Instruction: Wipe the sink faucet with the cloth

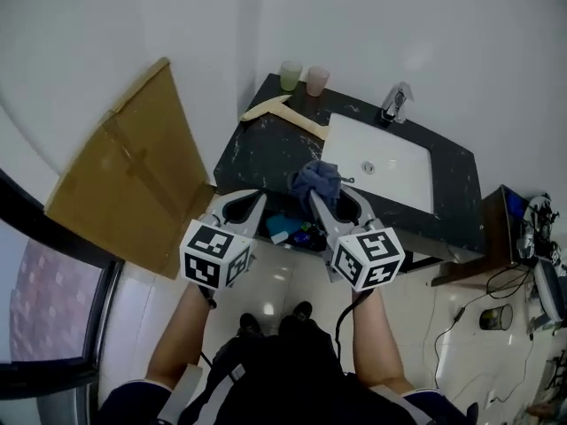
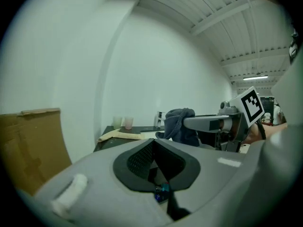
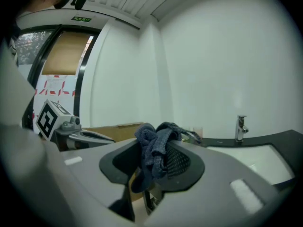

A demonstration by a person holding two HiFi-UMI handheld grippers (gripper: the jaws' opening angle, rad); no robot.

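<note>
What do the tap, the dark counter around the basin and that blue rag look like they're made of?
Faucet: probably chromed metal, since it looks bright and reflective.
Countertop: looks like polished dark stone or an imitation of it, black with pale flecks and a slight sheen.
Cloth: soft woven or terry fabric, dull blue, bunched in limp folds.

The head view is taken from above, steeply down past both arms, with the counter (image 1: pixel 257 153) and sink (image 1: pixel 400 173) seen whole from some way off. Each gripper view is taken low, nearly level, along its own jaws, which fill the foreground. The left one is faced toward the counter's left end, the right toward the faucet (image 3: pixel 242 126). The faucet and cardboard (image 1: pixel 133 166) are shared by all three.
</note>
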